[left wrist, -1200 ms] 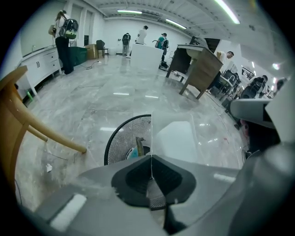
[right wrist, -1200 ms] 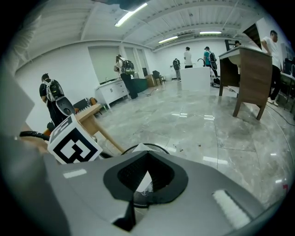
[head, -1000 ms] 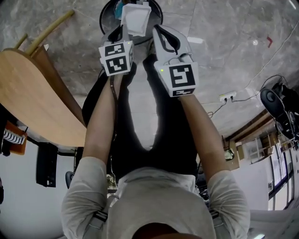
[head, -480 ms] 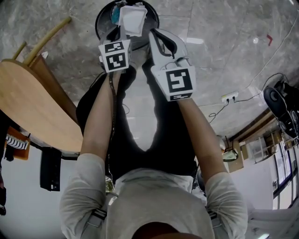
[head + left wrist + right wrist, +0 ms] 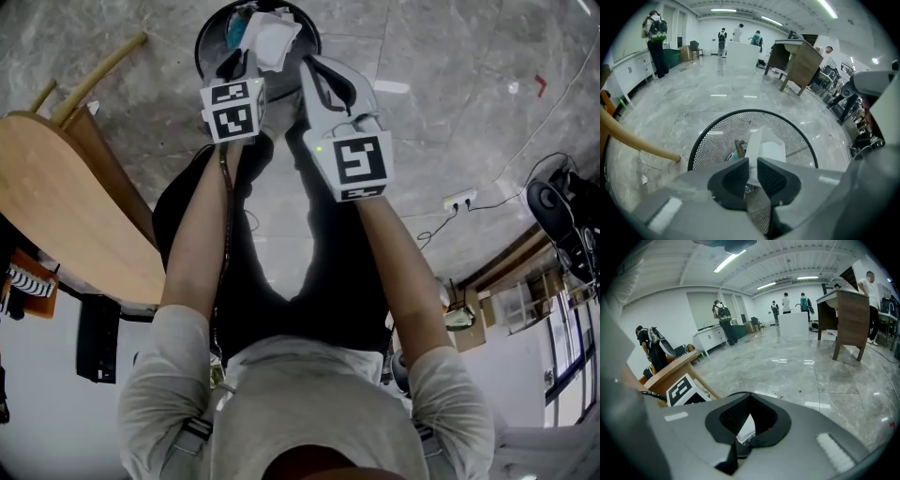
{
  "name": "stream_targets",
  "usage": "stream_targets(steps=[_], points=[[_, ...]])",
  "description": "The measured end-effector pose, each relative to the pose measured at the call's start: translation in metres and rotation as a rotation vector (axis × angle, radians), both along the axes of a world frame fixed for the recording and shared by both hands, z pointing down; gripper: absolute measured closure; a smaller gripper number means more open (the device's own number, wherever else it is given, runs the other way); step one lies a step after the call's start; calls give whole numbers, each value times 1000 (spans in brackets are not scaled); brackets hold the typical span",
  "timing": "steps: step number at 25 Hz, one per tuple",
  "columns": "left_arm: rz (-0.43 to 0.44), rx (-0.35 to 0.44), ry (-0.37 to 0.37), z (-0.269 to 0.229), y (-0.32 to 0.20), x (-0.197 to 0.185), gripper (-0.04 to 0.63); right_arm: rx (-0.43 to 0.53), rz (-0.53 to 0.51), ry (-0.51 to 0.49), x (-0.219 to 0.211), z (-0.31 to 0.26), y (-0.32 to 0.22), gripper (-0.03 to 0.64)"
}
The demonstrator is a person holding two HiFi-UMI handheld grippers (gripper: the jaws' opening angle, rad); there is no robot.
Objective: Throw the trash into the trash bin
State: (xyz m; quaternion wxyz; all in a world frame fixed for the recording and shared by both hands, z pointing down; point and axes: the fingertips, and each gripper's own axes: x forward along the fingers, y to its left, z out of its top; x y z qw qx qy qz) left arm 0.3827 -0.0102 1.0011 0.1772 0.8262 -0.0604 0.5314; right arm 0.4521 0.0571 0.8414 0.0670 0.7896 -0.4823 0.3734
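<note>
Clearly the drop itself is the step in hand: the left gripper is clamped on a crumpled white sheet of paper and holds it right above the mouth of the round black wire-mesh trash bin. The bin stands on the grey marble floor with a few scraps in its bottom (one looks bluish, though I cannot tell what it is). The right gripper hangs just beside the left one, its jaws pressed together on nothing. In the head view the paper sits within the bin's rim, so I judge the next move calls only for the left jaws to part while that gripper is held over the opening.
</note>
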Motion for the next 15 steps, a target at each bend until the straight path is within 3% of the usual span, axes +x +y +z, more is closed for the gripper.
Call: stream_targets(steps=[9,15], points=[[25,-7,11,-26,2,7,525,14,21,13,10,-27,5,609],[37,-37,4,-41,6,3,468,6,22,-7,3,-42,6,609]])
